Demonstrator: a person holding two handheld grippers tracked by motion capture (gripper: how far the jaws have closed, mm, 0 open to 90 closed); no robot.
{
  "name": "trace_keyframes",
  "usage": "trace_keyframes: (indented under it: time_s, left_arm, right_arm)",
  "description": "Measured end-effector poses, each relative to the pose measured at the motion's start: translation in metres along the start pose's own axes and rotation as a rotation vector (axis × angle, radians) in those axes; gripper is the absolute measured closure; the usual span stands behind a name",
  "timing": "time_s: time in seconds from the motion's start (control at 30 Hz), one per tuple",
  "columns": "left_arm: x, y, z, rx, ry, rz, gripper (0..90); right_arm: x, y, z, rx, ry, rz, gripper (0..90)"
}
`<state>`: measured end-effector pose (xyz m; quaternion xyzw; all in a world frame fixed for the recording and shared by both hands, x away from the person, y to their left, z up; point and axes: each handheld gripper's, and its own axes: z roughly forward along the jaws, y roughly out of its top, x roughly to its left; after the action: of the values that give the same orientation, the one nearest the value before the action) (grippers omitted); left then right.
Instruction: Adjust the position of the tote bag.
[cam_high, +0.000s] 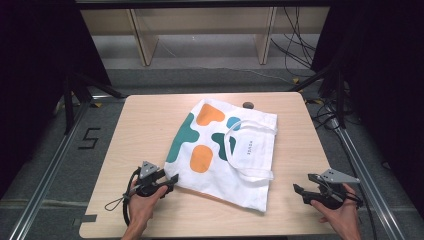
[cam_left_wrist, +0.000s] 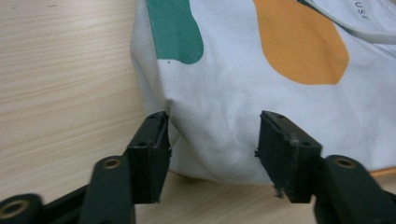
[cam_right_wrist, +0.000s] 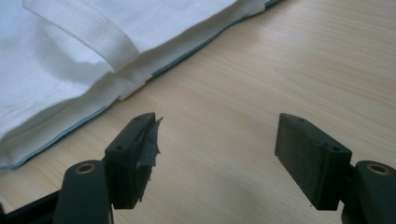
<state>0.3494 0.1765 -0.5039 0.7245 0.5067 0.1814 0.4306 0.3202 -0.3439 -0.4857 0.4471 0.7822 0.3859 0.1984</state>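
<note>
A white tote bag (cam_high: 215, 172) with teal and orange blobs lies flat on the middle of the wooden table (cam_high: 150, 120), its handles (cam_high: 250, 172) spread on top. My left gripper (cam_high: 171, 181) is at the bag's near left corner. In the left gripper view that gripper (cam_left_wrist: 212, 149) is open, with the cloth corner (cam_left_wrist: 243, 93) between its jaws. My right gripper (cam_high: 303, 182) stands open over bare wood to the right of the bag. In the right gripper view it (cam_right_wrist: 215, 149) holds nothing, and the bag's hemmed edge (cam_right_wrist: 56, 79) and a strap (cam_right_wrist: 88, 32) lie ahead to the left.
A small dark round spot (cam_high: 247, 105) sits at the table's far edge behind the bag. Wooden shelf legs (cam_high: 145, 45) and cables (cam_high: 295, 50) are on the floor beyond. Metal rails (cam_high: 365, 170) run along both sides of the table.
</note>
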Motion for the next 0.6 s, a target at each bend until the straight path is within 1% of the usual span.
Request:
trace_keyframes:
  time_s: [0.03, 0.07, 0.1, 0.13, 0.17, 0.2, 0.23, 0.27, 0.3, 0.33, 0.37, 0.4, 0.43, 0.47, 0.5, 0.53, 0.57, 0.6]
  left_arm:
    - [0.003, 0.002, 0.005, -0.014, -0.013, 0.001, 60.6]
    - [0.003, 0.002, 0.005, -0.014, -0.013, 0.001, 65.0]
    - [0.007, 0.005, 0.010, -0.023, -0.014, 0.010, 72.5]
    - [0.007, 0.005, 0.010, -0.023, -0.014, 0.010, 75.3]
    - [0.008, 0.006, 0.013, -0.025, -0.019, 0.017, 75.3]
    - [0.010, 0.007, 0.016, -0.026, -0.017, 0.032, 76.7]
    - [0.011, 0.008, 0.017, -0.024, -0.011, 0.052, 77.3]
    - [0.014, 0.011, 0.019, -0.023, -0.009, 0.062, 78.1]
    - [0.015, 0.012, 0.020, -0.033, 0.000, 0.061, 79.3]
    - [0.017, 0.014, 0.021, -0.036, 0.004, 0.061, 79.6]
    - [0.022, 0.017, 0.025, -0.034, 0.014, 0.075, 80.4]
    - [0.022, 0.017, 0.025, -0.034, 0.014, 0.075, 80.6]
    - [0.028, 0.021, 0.029, -0.031, 0.013, 0.072, 80.8]
    - [0.028, 0.021, 0.029, -0.031, 0.013, 0.072, 80.9]
    - [0.034, 0.026, 0.033, -0.028, 0.031, 0.081, 81.3]
    - [0.034, 0.026, 0.033, -0.028, 0.031, 0.081, 81.3]
    - [0.038, 0.028, 0.036, -0.029, 0.027, 0.081, 81.3]
    - [0.042, 0.031, 0.038, -0.020, 0.034, 0.079, 81.3]
  right_arm:
    - [0.000, 0.000, 0.001, -0.013, 0.002, -0.021, 32.8]
    - [0.000, 0.000, 0.001, -0.013, 0.002, -0.021, 32.8]
    - [0.004, 0.000, 0.002, -0.009, -0.001, -0.002, 34.0]
    - [0.004, 0.000, 0.002, -0.009, -0.001, -0.002, 34.0]
    - [0.005, 0.000, 0.002, -0.006, 0.006, 0.002, 34.3]
    - [0.004, 0.001, 0.003, -0.002, 0.013, -0.027, 34.9]
    - [0.004, 0.002, 0.001, -0.005, 0.008, -0.027, 35.9]
    - [0.004, 0.002, 0.002, -0.019, 0.018, -0.036, 36.3]
    - [0.005, 0.002, 0.002, -0.014, 0.027, -0.021, 36.6]
    - [0.004, 0.003, 0.003, -0.019, 0.029, -0.032, 37.1]
    - [0.005, 0.004, 0.003, -0.017, 0.030, -0.035, 38.0]
    - [0.005, 0.004, 0.003, -0.017, 0.030, -0.035, 38.0]
    - [0.006, 0.004, 0.003, -0.012, 0.043, -0.035, 38.7]
    - [0.006, 0.004, 0.003, -0.012, 0.043, -0.035, 38.7]
    - [0.009, 0.004, 0.003, -0.007, 0.035, -0.033, 39.6]
    - [0.009, 0.004, 0.003, -0.007, 0.035, -0.033, 39.6]
    - [0.008, 0.005, 0.003, -0.012, 0.026, -0.056, 40.2]
    - [0.007, 0.005, 0.004, -0.012, 0.044, -0.052, 40.5]
